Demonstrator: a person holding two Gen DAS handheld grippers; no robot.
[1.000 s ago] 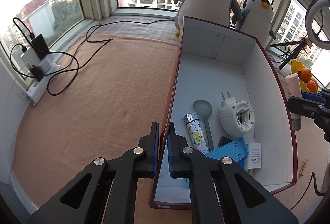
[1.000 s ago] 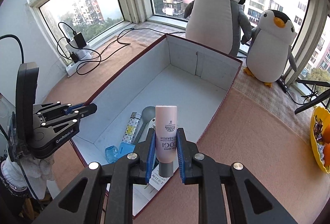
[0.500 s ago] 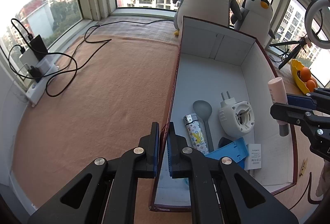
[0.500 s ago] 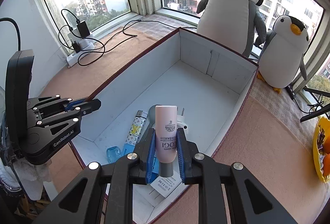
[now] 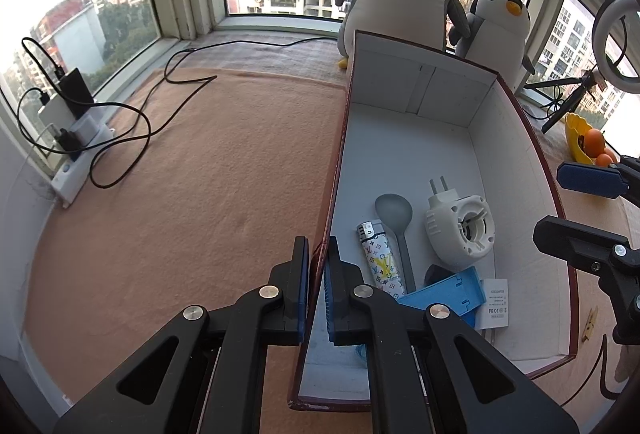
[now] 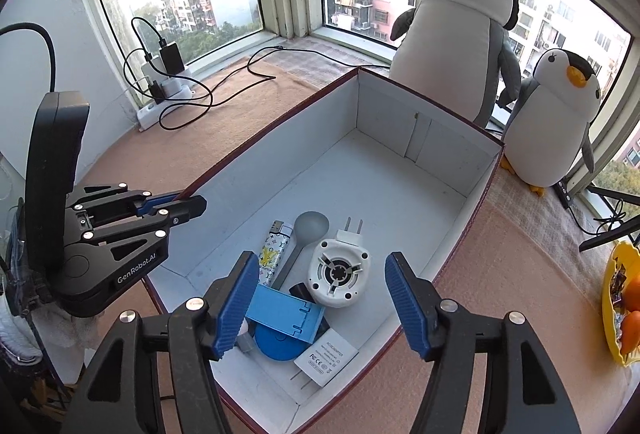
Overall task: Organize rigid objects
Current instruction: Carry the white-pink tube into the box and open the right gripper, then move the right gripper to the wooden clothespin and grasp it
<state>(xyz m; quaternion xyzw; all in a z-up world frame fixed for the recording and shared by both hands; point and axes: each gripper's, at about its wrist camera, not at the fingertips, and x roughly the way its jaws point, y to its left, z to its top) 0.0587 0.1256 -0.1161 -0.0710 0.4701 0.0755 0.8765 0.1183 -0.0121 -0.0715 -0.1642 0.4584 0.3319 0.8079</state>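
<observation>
Filling most of both views is one open box point(image 6: 436, 138), white inside with a dark red rim, standing on the tan carpet point(image 5: 200, 174). Two plush penguins stand behind it, a large one point(image 6: 452, 46) and a small one point(image 6: 560, 126). There are two grippers. The left gripper point(image 5: 317, 288) pinches the box's near side wall between its blue pads, one pad inside and one outside. The right gripper point(image 6: 320, 300) hangs over the box's near end with its jaws spread wide and nothing between them.

Lying together at the near end of the box floor are one white plug-in device point(image 6: 339, 272) with two prongs, one blue stand point(image 6: 285, 312), one blue disc point(image 6: 276, 346), one patterned lighter point(image 6: 274, 254), one grey spoon point(image 6: 310, 228) and one white charger point(image 6: 327, 356). A pale tube end point(image 6: 244, 342) shows beside the right gripper's left pad; the rest of it is hidden. A dark item point(image 6: 301, 292) under the stand is too covered to identify. The yellow bowl point(image 6: 614, 314) of oranges is cut off at the frame edge.
</observation>
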